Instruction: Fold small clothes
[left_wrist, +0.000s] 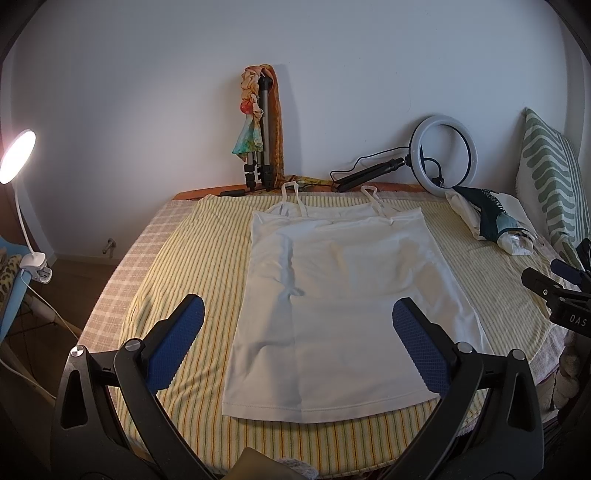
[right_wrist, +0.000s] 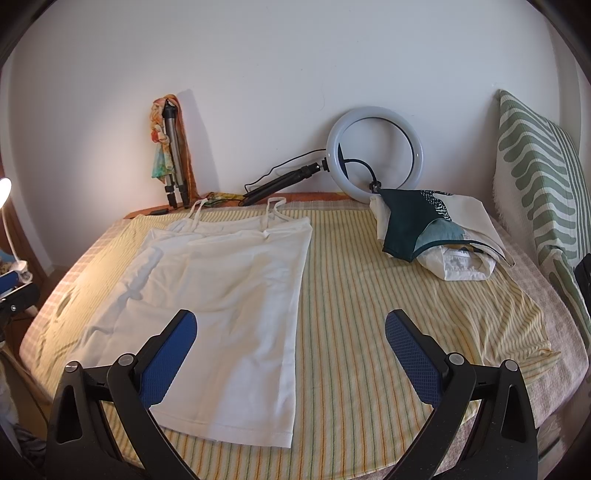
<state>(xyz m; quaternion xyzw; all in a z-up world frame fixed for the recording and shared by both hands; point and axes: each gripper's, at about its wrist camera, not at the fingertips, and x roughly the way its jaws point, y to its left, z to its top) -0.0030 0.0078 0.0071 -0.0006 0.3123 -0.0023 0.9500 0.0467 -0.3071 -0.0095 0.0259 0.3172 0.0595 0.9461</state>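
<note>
A white camisole top (left_wrist: 343, 295) lies flat on a yellow striped cloth (left_wrist: 184, 266), straps toward the wall, hem toward me. It also shows in the right wrist view (right_wrist: 221, 295), left of centre. My left gripper (left_wrist: 297, 347) is open and empty, hovering above the top's lower half. My right gripper (right_wrist: 290, 354) is open and empty, above the top's right edge and the striped cloth (right_wrist: 369, 295). The right gripper also shows at the right edge of the left wrist view (left_wrist: 557, 291).
A pile of clothes (right_wrist: 439, 236) lies at the back right, beside a green patterned pillow (right_wrist: 535, 192). A ring light (right_wrist: 373, 155) and a tripod (right_wrist: 173, 155) lean on the wall. A lit clip lamp (left_wrist: 16, 155) stands left.
</note>
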